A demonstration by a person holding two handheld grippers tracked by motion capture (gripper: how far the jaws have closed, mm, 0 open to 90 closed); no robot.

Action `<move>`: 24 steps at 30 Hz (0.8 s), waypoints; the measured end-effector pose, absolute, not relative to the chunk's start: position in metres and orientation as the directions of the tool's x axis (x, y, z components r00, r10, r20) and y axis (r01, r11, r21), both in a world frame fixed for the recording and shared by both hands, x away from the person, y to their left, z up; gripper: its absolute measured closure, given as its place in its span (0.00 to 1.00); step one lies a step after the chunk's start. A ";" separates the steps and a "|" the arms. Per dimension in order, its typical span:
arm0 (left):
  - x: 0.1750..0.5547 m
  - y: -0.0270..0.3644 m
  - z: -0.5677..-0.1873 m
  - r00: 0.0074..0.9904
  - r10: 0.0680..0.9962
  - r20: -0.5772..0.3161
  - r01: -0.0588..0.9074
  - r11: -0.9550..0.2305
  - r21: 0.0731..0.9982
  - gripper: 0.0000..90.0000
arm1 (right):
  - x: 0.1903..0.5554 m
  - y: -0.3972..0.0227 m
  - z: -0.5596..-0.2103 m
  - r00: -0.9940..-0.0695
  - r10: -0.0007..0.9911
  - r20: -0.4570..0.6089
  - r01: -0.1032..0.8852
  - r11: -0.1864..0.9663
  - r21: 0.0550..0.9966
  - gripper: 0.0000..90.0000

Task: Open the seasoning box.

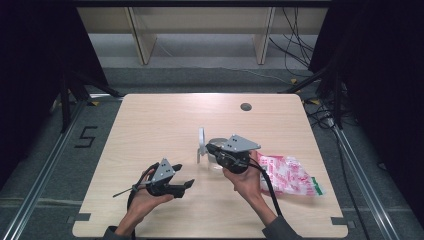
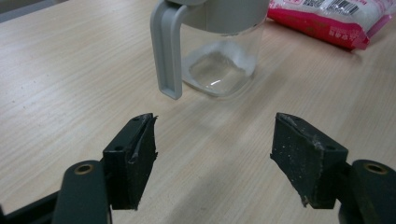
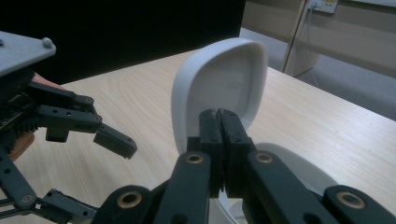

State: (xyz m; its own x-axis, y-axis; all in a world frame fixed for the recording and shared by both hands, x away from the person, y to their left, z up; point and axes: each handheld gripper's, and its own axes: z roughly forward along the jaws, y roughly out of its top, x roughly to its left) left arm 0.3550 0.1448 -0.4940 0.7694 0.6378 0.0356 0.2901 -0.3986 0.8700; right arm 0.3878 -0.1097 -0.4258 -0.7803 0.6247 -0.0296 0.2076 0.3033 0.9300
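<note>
The jar (image 1: 216, 152) stands near the middle of the table (image 1: 150, 120), its lid (image 1: 201, 140) already flipped upright. Nearest the person, the left gripper (image 1: 184, 184) waits with jaws wide and empty, aimed at the jar's handle (image 2: 166, 56). The right gripper (image 3: 220, 122) has its jaws pressed together at the lid's base. Just beyond lies the pink bag (image 1: 290, 175), apparently unpoured, though some white powder already lines the jar's bottom

A dark round grommet (image 1: 245, 106) sits near the wooden table's (image 1: 150, 130) far edge.
</note>
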 end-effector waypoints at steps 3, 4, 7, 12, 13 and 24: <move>0.353 0.145 -0.492 0.755 0.656 0.026 0.298 -0.377 0.877 0.33 | 0.383 -0.125 -0.420 -0.765 0.642 -0.052 0.202 0.316 0.927 1.00; 0.352 0.147 -0.491 0.749 0.662 0.027 0.297 -0.372 0.880 0.33 | 0.380 -0.133 -0.420 -0.762 0.646 -0.058 0.204 0.323 0.924 1.00; 0.354 0.149 -0.490 0.757 0.651 0.048 0.276 -0.385 0.881 0.32 | 0.372 -0.164 -0.425 -0.729 0.679 -0.084 0.221 0.350 0.910 1.00; 0.353 0.147 -0.491 0.765 0.643 0.019 0.297 -0.380 0.876 0.31 | 0.371 -0.201 -0.437 -0.646 0.760 -0.074 0.304 0.346 0.888 1.00; 0.352 0.146 -0.491 0.758 0.653 -0.002 0.319 -0.367 0.874 0.31 | 0.371 -0.208 -0.441 -0.630 0.771 -0.092 0.307 0.356 0.882 1.00; 0.356 0.149 -0.492 0.764 0.645 0.001 0.319 -0.379 0.869 0.31 | 0.362 -0.234 -0.479 -0.618 0.775 -0.133 0.424 0.471 0.773 1.00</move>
